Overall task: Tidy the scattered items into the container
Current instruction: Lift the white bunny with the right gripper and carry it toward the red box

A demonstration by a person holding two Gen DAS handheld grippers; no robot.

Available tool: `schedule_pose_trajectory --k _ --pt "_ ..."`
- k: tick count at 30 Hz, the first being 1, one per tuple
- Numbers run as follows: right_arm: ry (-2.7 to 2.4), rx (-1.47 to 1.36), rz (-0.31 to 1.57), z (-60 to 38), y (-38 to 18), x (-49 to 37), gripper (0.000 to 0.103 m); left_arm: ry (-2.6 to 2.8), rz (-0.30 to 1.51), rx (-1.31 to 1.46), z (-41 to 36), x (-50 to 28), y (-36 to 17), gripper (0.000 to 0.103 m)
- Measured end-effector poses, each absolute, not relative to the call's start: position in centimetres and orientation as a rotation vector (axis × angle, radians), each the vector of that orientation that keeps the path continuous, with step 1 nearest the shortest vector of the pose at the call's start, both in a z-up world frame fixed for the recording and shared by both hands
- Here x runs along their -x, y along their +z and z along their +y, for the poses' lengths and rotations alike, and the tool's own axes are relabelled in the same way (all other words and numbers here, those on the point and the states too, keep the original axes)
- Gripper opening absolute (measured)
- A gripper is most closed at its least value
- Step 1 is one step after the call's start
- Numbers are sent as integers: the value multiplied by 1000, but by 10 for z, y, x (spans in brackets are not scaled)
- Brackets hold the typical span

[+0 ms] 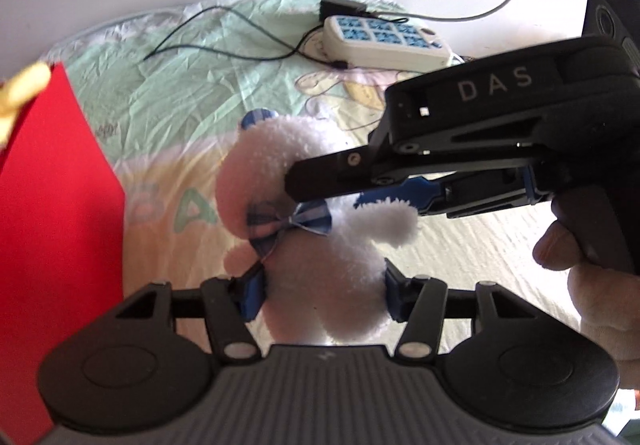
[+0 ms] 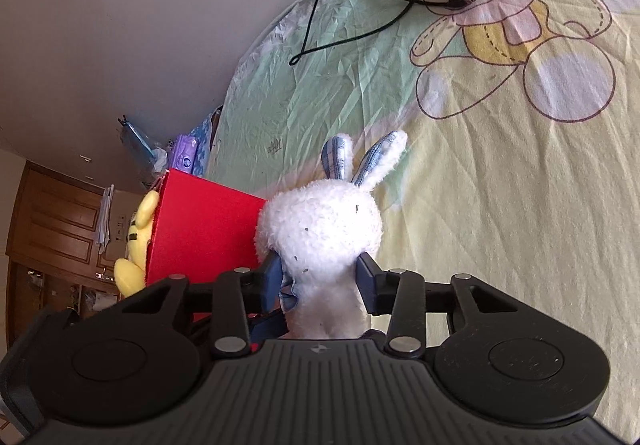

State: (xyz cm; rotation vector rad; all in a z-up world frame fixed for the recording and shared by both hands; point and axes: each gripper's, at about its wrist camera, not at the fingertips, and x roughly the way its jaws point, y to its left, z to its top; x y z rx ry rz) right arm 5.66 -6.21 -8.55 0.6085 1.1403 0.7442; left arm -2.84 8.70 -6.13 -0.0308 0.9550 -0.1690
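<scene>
A white plush bunny with blue plaid ears and a blue bow is held just above the bed sheet by both grippers. My left gripper is shut on its body, the blue pads pressed into the fur on both sides. My right gripper is shut on the bunny at the neck, below the head. In the left wrist view the right gripper reaches in from the right. The red container stands just left of the bunny, also seen as the red container, with a yellow plush toy sticking out of it.
A cream power strip with blue sockets lies at the far side of the cartoon-print sheet. A thin black cable loops across the sheet near it. A person's hand grips the right tool. A white wall bounds the bed behind.
</scene>
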Motion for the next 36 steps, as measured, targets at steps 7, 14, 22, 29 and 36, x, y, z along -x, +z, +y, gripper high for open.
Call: schedule_pose_trajectory --k 7,14,22,29,36 --pt "743 -583 1015 -71 -53 -27 42 -206 868 9 81 47 -30 57" --pt "737 -568 929 -73 -26 -7 42 -239 837 -3 81 60 -4 57" --pt "729 -595 912 -72 -24 6 42 -224 869 -38 81 71 5 57" --pt "722 -623 942 -69 -30 13 42 -183 917 -55 83 75 5 57" --pt "739 -637 939 -65 -28 16 41 -160 923 -63 89 78 12 57"
